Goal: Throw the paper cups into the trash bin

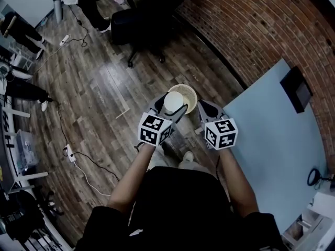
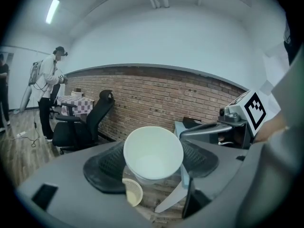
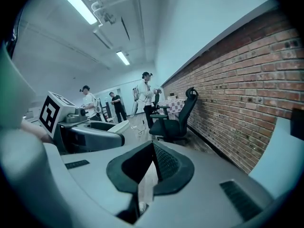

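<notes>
Left gripper (image 1: 168,110) clamped on a paper cup (image 1: 174,101), held high above the near-left rim of the trash bin (image 1: 192,95) on the floor; right gripper (image 1: 208,110) pressed together, empty. Risk: the cup looks off-centre over the bin. A light cup dropped from this height could drift or clip the rim and land on the floor
</notes>
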A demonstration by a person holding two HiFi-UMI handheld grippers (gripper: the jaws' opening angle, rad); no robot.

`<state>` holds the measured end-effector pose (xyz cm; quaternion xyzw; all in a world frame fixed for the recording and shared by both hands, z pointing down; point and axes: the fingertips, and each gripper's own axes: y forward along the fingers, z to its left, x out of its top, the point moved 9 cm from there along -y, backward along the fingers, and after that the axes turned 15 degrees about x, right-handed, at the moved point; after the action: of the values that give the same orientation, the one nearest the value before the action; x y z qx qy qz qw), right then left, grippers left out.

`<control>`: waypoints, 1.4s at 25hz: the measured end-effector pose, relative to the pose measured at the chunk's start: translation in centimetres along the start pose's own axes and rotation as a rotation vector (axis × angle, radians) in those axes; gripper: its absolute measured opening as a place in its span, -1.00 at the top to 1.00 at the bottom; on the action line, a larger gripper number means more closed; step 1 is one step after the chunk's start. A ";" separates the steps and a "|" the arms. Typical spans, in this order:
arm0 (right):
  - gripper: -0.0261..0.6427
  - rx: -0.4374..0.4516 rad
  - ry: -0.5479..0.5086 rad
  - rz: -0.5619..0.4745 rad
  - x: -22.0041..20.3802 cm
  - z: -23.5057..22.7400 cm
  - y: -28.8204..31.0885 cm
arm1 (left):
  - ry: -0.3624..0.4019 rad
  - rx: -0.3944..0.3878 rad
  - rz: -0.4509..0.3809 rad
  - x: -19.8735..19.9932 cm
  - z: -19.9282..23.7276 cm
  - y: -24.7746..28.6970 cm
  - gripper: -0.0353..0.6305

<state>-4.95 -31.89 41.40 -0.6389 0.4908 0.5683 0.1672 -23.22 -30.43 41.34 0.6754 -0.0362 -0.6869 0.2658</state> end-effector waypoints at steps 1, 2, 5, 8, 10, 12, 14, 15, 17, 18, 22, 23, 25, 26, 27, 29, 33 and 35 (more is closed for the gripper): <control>0.91 -0.022 0.010 -0.002 0.0 0.0 0.2 | 0.004 -0.021 0.010 -0.1 0.5 0.4 -0.18; 0.91 -0.041 0.018 -0.005 0.1 0.0 0.5 | 0.008 -0.038 0.019 -0.1 1.0 0.9 -0.18; 0.91 -0.086 0.040 -0.012 0.7 -0.6 1.9 | 0.014 -0.075 0.038 0.2 3.0 2.5 -0.18; 0.91 -0.136 0.075 -0.018 0.9 -1.3 2.9 | 0.023 -0.118 0.054 0.5 4.4 4.2 -0.18; 0.91 -0.166 0.097 -0.023 1.0 -1.5 3.9 | 0.029 -0.143 0.063 0.7 5.7 5.1 -0.18; 0.91 -0.187 0.110 -0.025 1.2 -1.8 5.2 | 0.033 -0.161 0.068 0.9 7.2 6.0 -0.18; 0.91 -0.207 0.122 -0.025 1.4 -2.1 6.5 | 0.039 -0.179 0.078 0.9 8.5 6.9 -0.18; 0.91 -0.217 0.129 -0.026 1.4 -2.2 7.1 | 0.043 -0.190 0.084 0.8 9.1 7.4 -0.18; 0.91 -0.241 0.143 -0.033 1.7 -2.5 8.1 | 0.049 -0.211 0.095 0.9 10.3 8.3 -0.18; 0.91 -0.254 0.150 -0.038 1.9 -2.6 8.6 | 0.051 -0.221 0.099 1.0 10.9 8.7 -0.18; 0.91 -0.294 0.171 -0.042 2.2 -2.8 10.3 | 0.056 -0.255 0.113 1.0 12.8 10.3 -0.18; 0.91 -0.304 0.176 -0.041 2.2 -2.9 10.6 | 0.057 -0.266 0.115 1.1 13.1 10.7 -0.18; 0.91 -0.330 0.187 -0.038 2.2 -3.1 11.2 | 0.062 -0.293 0.122 1.2 13.6 11.4 -0.18; 0.91 -0.345 0.194 -0.038 2.1 -3.1 11.5 | 0.067 -0.307 0.128 1.2 13.9 11.7 -0.18; 0.91 -0.360 0.201 -0.037 2.1 -3.0 11.8 | 0.073 -0.322 0.135 1.2 14.3 11.9 -0.18; 0.91 -0.385 0.213 -0.036 2.0 -2.9 12.3 | 0.087 -0.350 0.149 1.0 14.9 12.2 -0.18; 0.91 -0.420 0.238 -0.045 1.4 -3.3 12.2 | 0.125 -0.394 0.172 0.5 14.8 13.3 -0.18; 0.91 -0.435 0.254 -0.046 0.8 -3.7 12.0 | 0.140 -0.410 0.186 0.2 14.3 14.0 -0.18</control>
<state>-12.81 -40.65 45.89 -0.7371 0.3594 0.5717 -0.0243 -32.33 -46.92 48.08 0.6469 0.0606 -0.6041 0.4613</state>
